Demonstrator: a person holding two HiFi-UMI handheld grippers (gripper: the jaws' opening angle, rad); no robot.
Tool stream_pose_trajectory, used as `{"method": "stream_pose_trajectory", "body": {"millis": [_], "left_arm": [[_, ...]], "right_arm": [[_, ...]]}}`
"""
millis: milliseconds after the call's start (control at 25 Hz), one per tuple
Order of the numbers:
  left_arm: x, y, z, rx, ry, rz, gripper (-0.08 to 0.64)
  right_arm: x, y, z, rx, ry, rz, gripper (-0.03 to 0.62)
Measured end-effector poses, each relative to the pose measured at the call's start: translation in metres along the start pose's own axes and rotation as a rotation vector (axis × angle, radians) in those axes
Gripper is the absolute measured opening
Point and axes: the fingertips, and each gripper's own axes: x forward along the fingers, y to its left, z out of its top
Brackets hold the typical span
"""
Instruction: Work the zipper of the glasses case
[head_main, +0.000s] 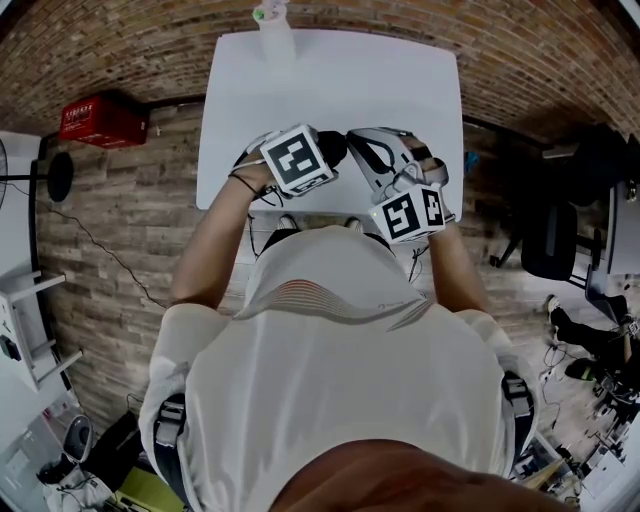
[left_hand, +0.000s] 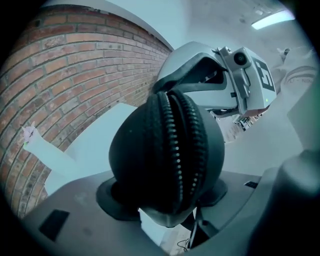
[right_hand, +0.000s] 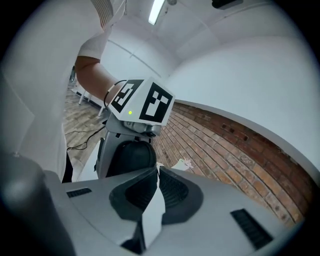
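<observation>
- the lower half of the head view is filled by the person's white shirt (head_main: 330, 350), by which the near edge of the white table (head_main: 330, 80) is hidden.
- a red box (head_main: 100, 120) is seen on the brick-patterned floor (head_main: 120, 240) at 10 o'clock of the table, and a dark chair (head_main: 550, 240) at 3 o'clock.
- a small white object (head_main: 268, 14) is set at the table's 12 o'clock edge, well apart from both grippers.
- the black glasses case (left_hand: 145, 160) is held over the table's 6 o'clock side, clamped between the wide-spread jaws of the left gripper (left_hand: 167, 197). its zipper (left_hand: 176, 150) is turned toward that gripper's camera, and much of that view is blocked by the case.
- the right gripper (right_hand: 156, 169) is seen at 1 o'clock of the case in the left gripper view. its jaws are closed together, and nothing can be made out between them.
- in the right gripper view the case is seen at 11 o'clock, just beyond the jaw tips. whether it is touched cannot be told.
- counted: one glasses case, two grippers, two marker cubes (head_main: 297, 160), one table, one red box, one chair, one small white object.
</observation>
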Motion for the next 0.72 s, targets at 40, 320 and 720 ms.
{"method": "stream_pose_trajectory", "body": {"millis": [40, 320, 720], "left_arm": [[0.002, -0.001, -0.003, 0.002, 0.021, -0.002, 0.265], [0.016, 0.001, -0.021, 0.051, 0.137, 0.011, 0.265], [0.006, 0.014, -0.009, -0.030, -0.036, 0.098, 0.265]], "right_arm": [[0.000, 0.002, 0.000, -0.015, 0.004, 0.007, 0.063], [0.005, 0.020, -0.002, -0.134, 0.035, 0.079, 0.066], [0.007, 0.005, 0.007, -0.046, -0.025, 0.017, 0.089]]}}
